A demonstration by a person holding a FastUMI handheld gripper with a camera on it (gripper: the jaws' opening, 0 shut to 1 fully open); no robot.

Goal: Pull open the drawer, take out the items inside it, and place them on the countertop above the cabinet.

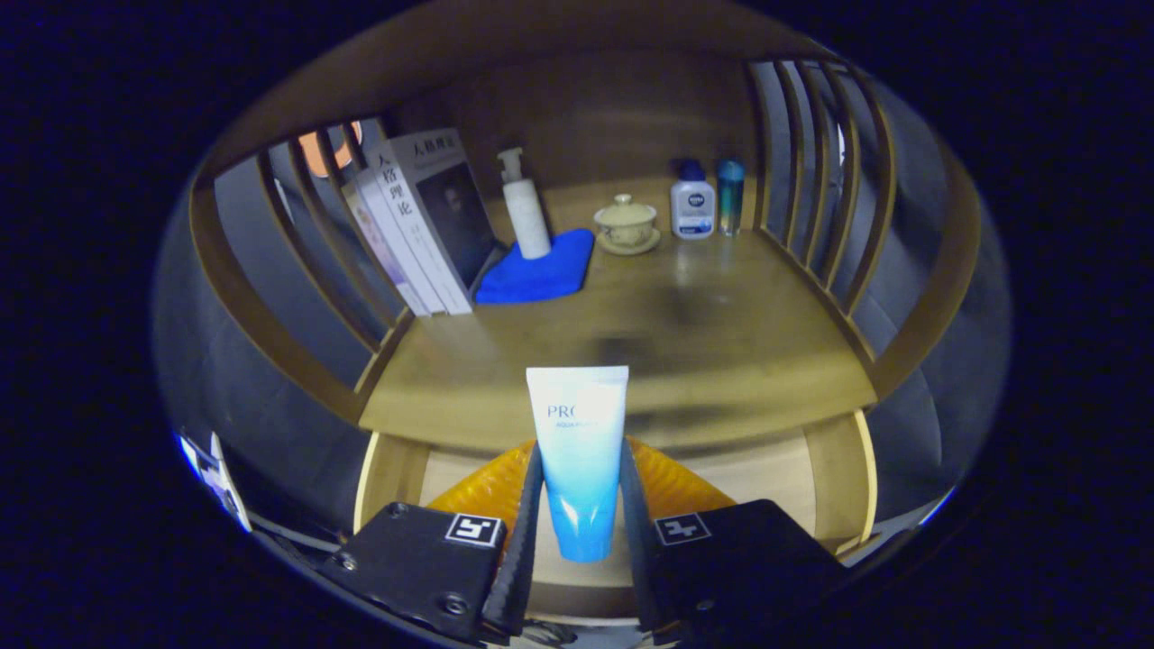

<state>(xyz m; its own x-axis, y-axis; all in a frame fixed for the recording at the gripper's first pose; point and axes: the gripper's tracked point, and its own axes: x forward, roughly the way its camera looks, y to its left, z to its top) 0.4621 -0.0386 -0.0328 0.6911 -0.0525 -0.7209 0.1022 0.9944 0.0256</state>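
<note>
**Tube lifted from drawer, transfer to countertop pending**

Wooden cabinet with slatted sides ahead; its countertop carries, along the far edge, leaning books at far left, a white pump bottle standing on a blue cloth, a lidded cup on its saucer, and two small bottles at far right. Near half of the surface is bare.

Below the front edge, the drawer stands pulled open. An orange item lies inside it, behind my fingers.

Step in hand, as I judge it: removal done for one item, placement not yet. My gripper is clamped on a white-and-blue tube, one finger pressing each side of its lower half, flat end up, tube upright and raised over the drawer.

Next move calls for carrying the tube forward over the front edge, onto the bare near area, well short of cloth and cup, then parting the fingers. Upright release risks toppling.
</note>
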